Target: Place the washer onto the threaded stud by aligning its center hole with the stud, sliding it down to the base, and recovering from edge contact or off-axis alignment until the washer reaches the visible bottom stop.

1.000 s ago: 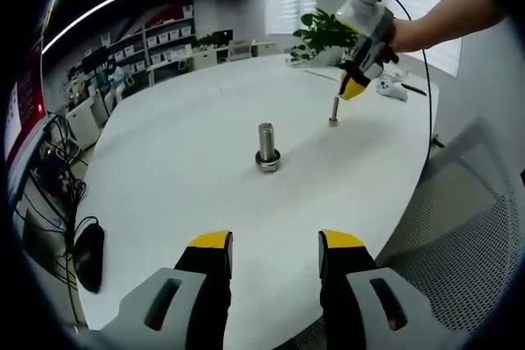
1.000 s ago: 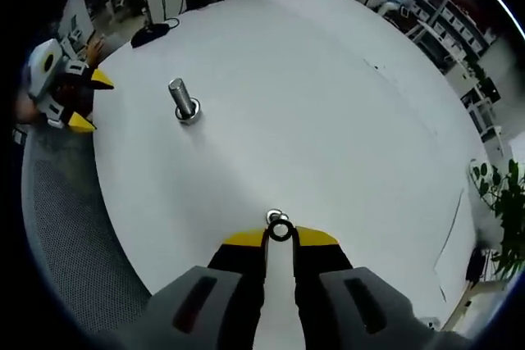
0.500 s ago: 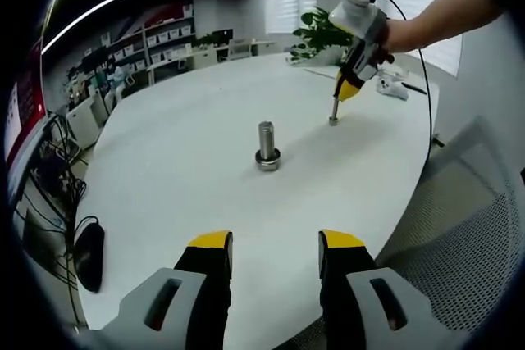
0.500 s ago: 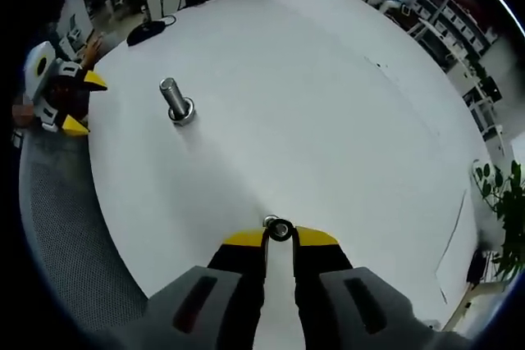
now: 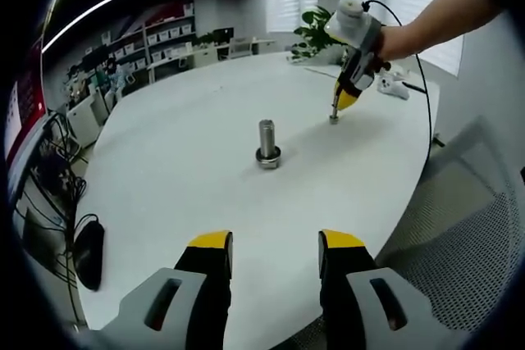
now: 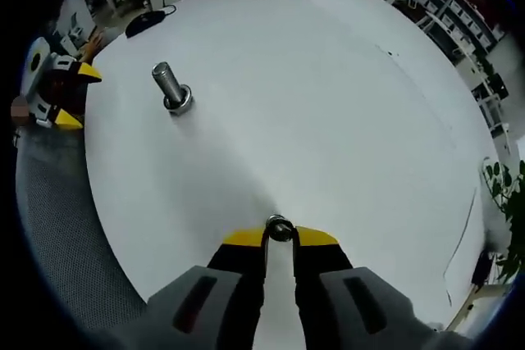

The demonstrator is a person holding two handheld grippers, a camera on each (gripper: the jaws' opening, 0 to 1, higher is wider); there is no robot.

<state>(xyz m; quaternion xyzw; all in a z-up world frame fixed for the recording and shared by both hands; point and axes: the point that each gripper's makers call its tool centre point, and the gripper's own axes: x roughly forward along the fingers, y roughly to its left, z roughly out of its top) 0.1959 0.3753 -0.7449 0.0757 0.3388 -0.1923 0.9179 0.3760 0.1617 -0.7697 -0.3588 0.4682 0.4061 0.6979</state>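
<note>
On the round white table a thick steel stud stands upright with a ring at its base. Farther right stands a thinner threaded stud. A hand holds my right gripper with its yellow tips down on top of that thin stud. In the right gripper view my right gripper is shut on a small metal washer, which sits right over the thin stud's top; the stud's shaft is hidden beneath it. The thick stud lies far up-left there. My left gripper hovers open near the table's front edge, nothing between its fingers.
A black mouse lies at the table's left edge, and a small white object with a cable sits at the far right. A potted plant stands behind the table. Grey carpet lies beyond the table's right edge.
My right gripper has come down and a little left with the washer, from just above the thin stud onto its top. The left gripper has stayed put.
</note>
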